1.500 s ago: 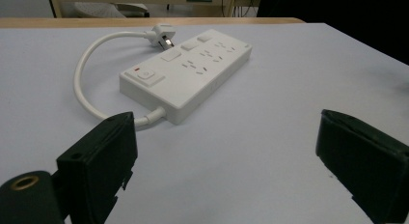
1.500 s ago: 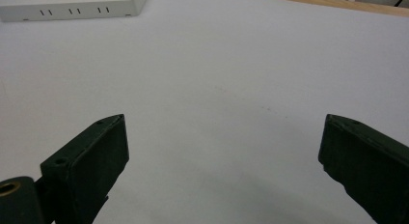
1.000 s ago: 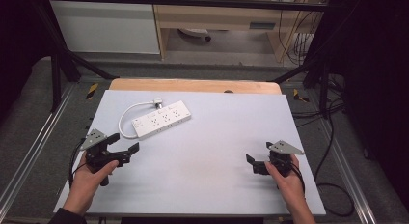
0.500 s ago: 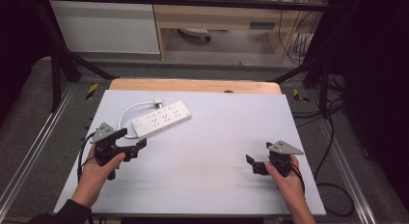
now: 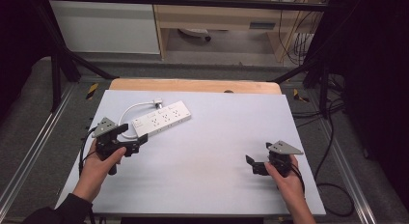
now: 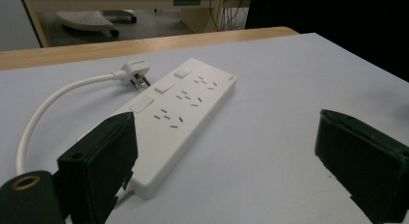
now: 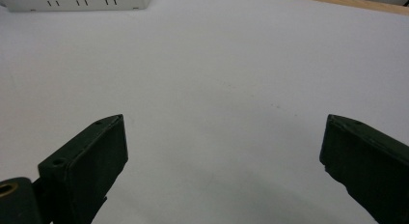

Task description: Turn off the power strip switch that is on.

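Note:
A white power strip point(image 5: 161, 119) lies at an angle on the left back part of the table, its white cord curling to a plug point(image 5: 156, 103). My left gripper point(image 5: 132, 135) is open just in front of the strip's near end, held by a hand. In the left gripper view the power strip point(image 6: 183, 108) runs between the wide-apart jaws, its near corner beside the left jaw, with the plug point(image 6: 132, 72) behind it. My right gripper point(image 5: 258, 154) is open low over bare table at the right. In the right gripper view the gripper point(image 7: 222, 125) holds nothing, and the strip's edge point(image 7: 72, 1) shows far off.
A pale grey mat point(image 5: 217, 137) covers the table, with a wooden strip point(image 5: 193, 85) along its far edge. Metal frame rails point(image 5: 34, 151) run down both sides. Cables point(image 5: 333, 185) trail on the floor at the right. A wooden cabinet point(image 5: 217, 16) stands beyond the table.
My left gripper has moved forward and to the right, up to the near end of the power strip. The right gripper has stayed in place.

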